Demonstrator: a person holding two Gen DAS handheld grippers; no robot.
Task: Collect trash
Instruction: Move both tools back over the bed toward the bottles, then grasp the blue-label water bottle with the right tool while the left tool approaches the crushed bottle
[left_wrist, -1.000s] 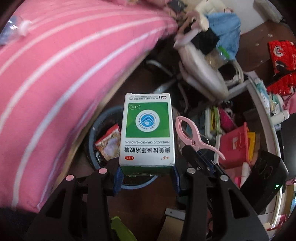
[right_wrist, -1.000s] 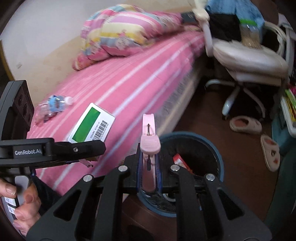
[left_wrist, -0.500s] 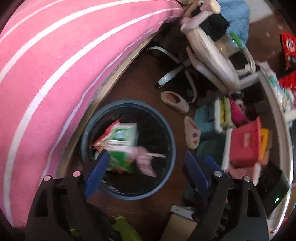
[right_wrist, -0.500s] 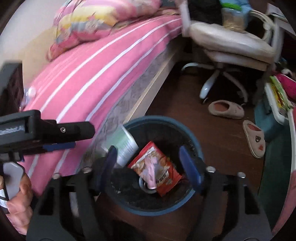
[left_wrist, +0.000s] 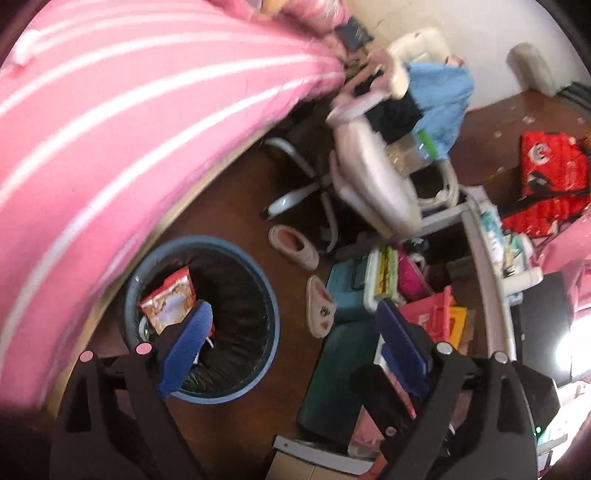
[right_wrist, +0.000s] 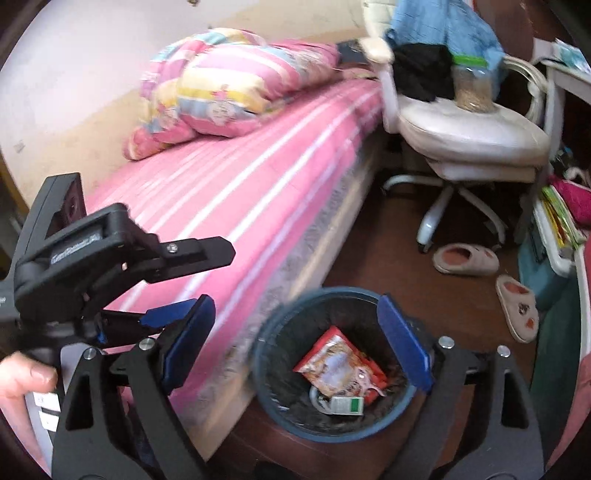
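Note:
A round blue trash bin (left_wrist: 271, 314) (right_wrist: 266, 373) with a black liner stands on the brown floor beside the bed. Inside lie a red snack wrapper (left_wrist: 168, 301) (right_wrist: 338, 363) and a white and green medicine box (right_wrist: 347, 405). My left gripper (left_wrist: 291, 345) is open and empty, above the bin's right side. It also shows in the right wrist view (right_wrist: 177, 280), at the left over the bed edge. My right gripper (right_wrist: 297, 339) is open and empty, directly above the bin.
A pink striped bed (left_wrist: 110, 122) (right_wrist: 240, 192) runs along the left. A white swivel chair (left_wrist: 373, 173) (right_wrist: 461, 136) with clothes and a jar stands beyond the bin. Two slippers (left_wrist: 293, 245) (right_wrist: 465, 258) lie on the floor. Boxes and a white shelf (left_wrist: 487, 258) crowd the right.
Both grippers opened. The medicine box left my left gripper and the pink clip left my right gripper; both dropped into the bin. Both grippers have since lifted back a little.

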